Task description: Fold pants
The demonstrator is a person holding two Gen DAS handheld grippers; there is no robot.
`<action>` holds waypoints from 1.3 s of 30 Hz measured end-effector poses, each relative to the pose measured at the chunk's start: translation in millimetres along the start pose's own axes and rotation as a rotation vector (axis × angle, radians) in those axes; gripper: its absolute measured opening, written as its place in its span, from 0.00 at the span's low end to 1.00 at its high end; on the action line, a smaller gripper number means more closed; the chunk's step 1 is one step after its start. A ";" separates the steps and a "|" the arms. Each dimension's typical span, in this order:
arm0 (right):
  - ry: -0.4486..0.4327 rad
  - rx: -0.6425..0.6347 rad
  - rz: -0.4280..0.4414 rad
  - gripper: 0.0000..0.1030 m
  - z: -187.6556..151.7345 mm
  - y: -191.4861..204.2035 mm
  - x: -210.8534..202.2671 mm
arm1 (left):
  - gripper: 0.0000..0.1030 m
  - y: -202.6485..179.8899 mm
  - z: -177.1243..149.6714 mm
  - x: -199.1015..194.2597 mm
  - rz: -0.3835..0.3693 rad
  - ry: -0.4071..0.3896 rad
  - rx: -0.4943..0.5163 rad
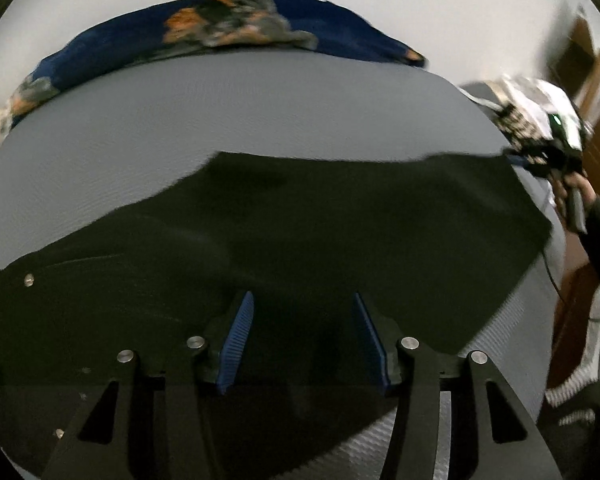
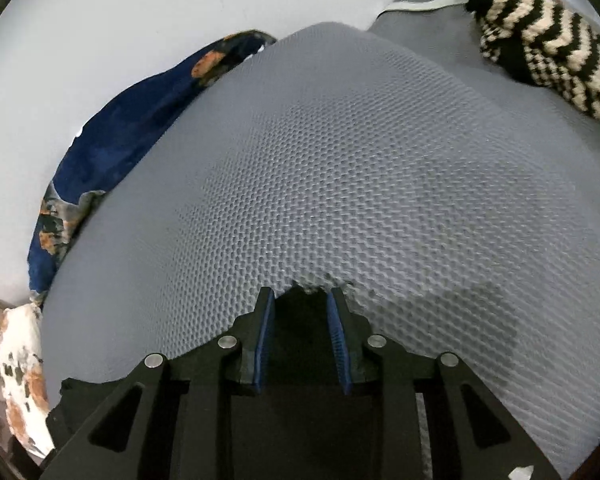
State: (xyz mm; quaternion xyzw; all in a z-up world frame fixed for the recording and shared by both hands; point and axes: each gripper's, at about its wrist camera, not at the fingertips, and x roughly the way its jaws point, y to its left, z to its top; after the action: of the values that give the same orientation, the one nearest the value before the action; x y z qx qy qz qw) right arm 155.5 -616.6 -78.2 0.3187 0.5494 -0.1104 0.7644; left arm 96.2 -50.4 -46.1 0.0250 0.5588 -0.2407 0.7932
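Observation:
Black pants [image 1: 300,232] lie spread across a grey mesh-textured bed surface [image 1: 220,112]. My left gripper [image 1: 303,300] is open, its blue-padded fingers [image 1: 240,332] apart over the pants' near part, with nothing between them. In the left wrist view my right gripper [image 1: 532,152] sits at the pants' far right corner, held by a hand. In the right wrist view the right gripper [image 2: 301,295] has its jaws somewhat apart, with a black edge of the pants [image 2: 300,320] lying between the blue pads [image 2: 336,336]. Whether the pads touch the cloth I cannot tell.
A dark blue flowered blanket [image 1: 228,28] lies bunched along the bed's far edge by a white wall. A black-and-cream striped knit [image 2: 548,40] lies at the far right of the bed. A wooden door [image 1: 588,64] stands at the right.

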 end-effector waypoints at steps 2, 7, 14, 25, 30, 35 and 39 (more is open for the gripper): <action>-0.014 -0.037 -0.019 0.09 -0.5 5.9 -0.2 | 0.51 11.6 4.2 0.6 0.035 -0.013 -0.028; -0.085 -0.090 -0.092 0.02 -1.2 14.8 -11.1 | 0.51 45.8 13.7 0.1 0.134 -0.057 -0.113; -0.051 -0.039 -0.182 0.00 0.7 -1.5 5.5 | 0.50 100.3 3.4 13.9 0.218 -0.030 -0.206; -0.064 -0.247 -0.074 0.14 -18.7 108.1 -29.9 | 0.50 92.2 7.1 -7.0 0.233 -0.062 -0.153; 0.074 -0.476 0.132 0.30 -59.8 216.2 -4.2 | 0.51 108.9 0.8 -25.2 0.259 -0.082 -0.169; 0.245 -0.648 0.314 0.30 -112.4 315.7 31.7 | 0.51 138.4 -18.0 -42.0 0.305 -0.090 -0.215; 0.371 -0.757 0.393 0.31 -153.0 379.4 57.9 | 0.51 161.1 -32.8 -49.5 0.312 -0.075 -0.262</action>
State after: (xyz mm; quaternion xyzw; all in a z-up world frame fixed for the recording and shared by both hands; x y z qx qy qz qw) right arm 256.2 -219.9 -21.6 0.1295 0.6078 0.3039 0.7222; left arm 120.7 119.5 -50.8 -0.0012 0.5446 -0.0408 0.8377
